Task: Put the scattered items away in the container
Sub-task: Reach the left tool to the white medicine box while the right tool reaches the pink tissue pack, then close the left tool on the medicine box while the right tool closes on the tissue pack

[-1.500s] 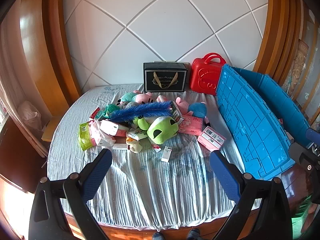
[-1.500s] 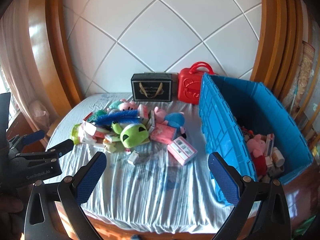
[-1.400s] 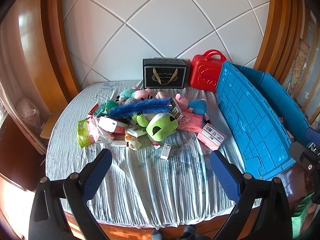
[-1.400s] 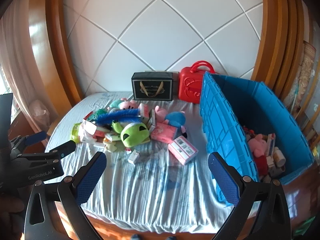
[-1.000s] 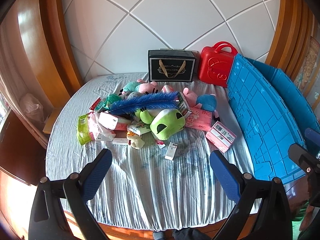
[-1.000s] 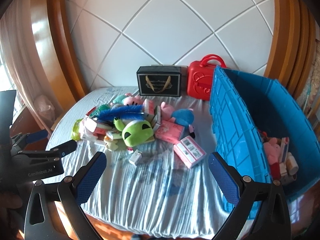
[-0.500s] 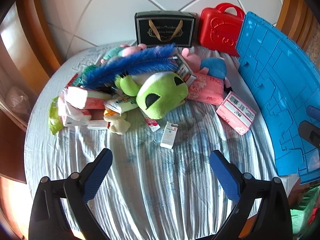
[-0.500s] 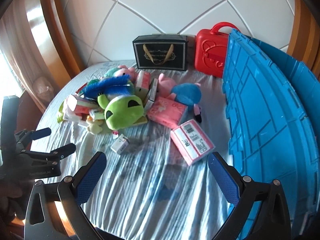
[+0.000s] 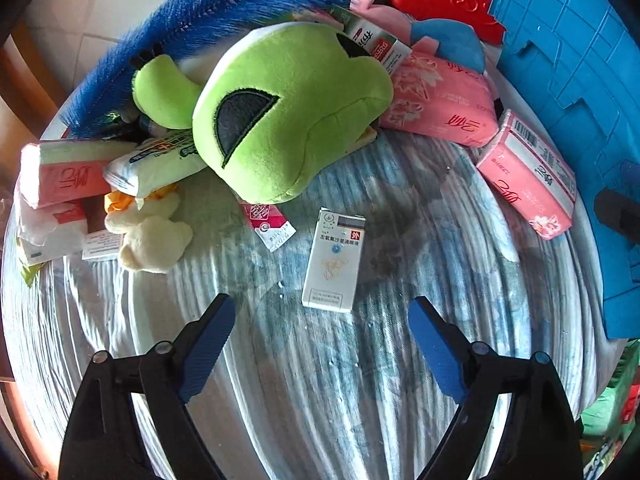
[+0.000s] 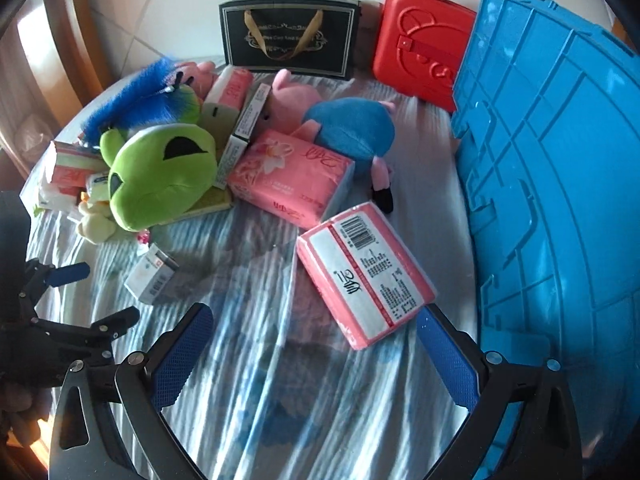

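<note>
A pile of items lies on the striped cloth. In the left wrist view my left gripper is open just short of a small white medicine box, with a green alien plush behind it. In the right wrist view my right gripper is open right before a pink tissue pack with a barcode. The blue crate stands at the right in both views. The left gripper also shows at the left of the right wrist view.
Further back lie a pink flowered tissue pack, a blue and pink plush pig, a blue feather duster, a cream plush and tissue packs at left. A black gift bag and red case stand against the wall.
Both grippers have moved forward and down toward the cloth. The white box and the barcoded pink pack now lie close before the fingertips. Both stayed open.
</note>
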A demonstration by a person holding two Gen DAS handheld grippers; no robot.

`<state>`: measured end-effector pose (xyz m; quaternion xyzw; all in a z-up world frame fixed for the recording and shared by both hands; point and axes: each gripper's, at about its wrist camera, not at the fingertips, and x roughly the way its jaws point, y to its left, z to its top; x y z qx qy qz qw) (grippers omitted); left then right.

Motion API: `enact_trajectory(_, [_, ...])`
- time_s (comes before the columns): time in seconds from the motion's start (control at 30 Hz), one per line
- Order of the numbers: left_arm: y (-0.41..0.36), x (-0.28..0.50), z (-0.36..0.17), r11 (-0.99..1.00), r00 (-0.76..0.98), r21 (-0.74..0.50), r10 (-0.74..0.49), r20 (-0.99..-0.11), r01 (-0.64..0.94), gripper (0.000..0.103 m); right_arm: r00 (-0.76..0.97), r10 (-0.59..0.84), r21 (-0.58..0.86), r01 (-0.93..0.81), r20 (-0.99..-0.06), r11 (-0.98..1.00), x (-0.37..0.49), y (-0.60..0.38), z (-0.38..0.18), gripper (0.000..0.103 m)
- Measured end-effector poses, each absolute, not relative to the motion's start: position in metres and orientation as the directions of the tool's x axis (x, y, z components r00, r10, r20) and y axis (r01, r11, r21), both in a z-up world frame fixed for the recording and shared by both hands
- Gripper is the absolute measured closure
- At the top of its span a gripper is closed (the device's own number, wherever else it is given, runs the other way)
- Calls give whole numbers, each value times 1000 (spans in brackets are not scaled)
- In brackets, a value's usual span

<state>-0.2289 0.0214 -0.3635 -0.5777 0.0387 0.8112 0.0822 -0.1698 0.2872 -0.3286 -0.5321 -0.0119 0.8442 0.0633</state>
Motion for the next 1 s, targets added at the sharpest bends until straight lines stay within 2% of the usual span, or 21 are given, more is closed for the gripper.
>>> enact_trajectory(0.03, [23,-233,-369,-982,-313,-29,87,-946,-185,15,-418,125,-95,-93,-900,-991,-175,289,-335,0])
enact_trajectory(0.1, [28,-238,-379,-978,-300,-15,79,-951,-210,28,-401,145,-122,-84,-904,-989,-184,291,-346,0])
enact_trajectory(0.2, [36,-240,-388,-968,-299,-1,78,-951,-250,39,-377,184,-167,-79,-908,-983,-196,299,-361,0])
enact_trajectory(0.3, [41,-240,-396,-965,-286,2,76,-955,-263,44,-345,227,-215,-75,-911,-974,-208,307,-377,0])
enact_trajectory(0.43, [44,-241,-399,-965,-291,-3,82,-953,-262,44,-306,266,-265,-46,-914,-963,-222,315,-396,0])
enact_trajectory(0.47, [45,-242,-399,-964,-291,-7,87,-953,-265,47,-292,274,-275,-36,-916,-961,-225,317,-402,0])
enact_trajectory(0.63, [48,-241,-396,-961,-287,-23,105,-952,-275,71,-260,297,-306,-8,-919,-952,-232,325,-422,0])
enact_trajectory(0.87, [41,-235,-394,-967,-275,-46,117,-954,-251,73,-262,303,-322,28,-916,-946,-229,324,-426,0])
enact_trajectory(1.0, [39,-231,-390,-968,-280,-45,117,-953,-248,73,-258,290,-305,17,-922,-952,-226,325,-421,9])
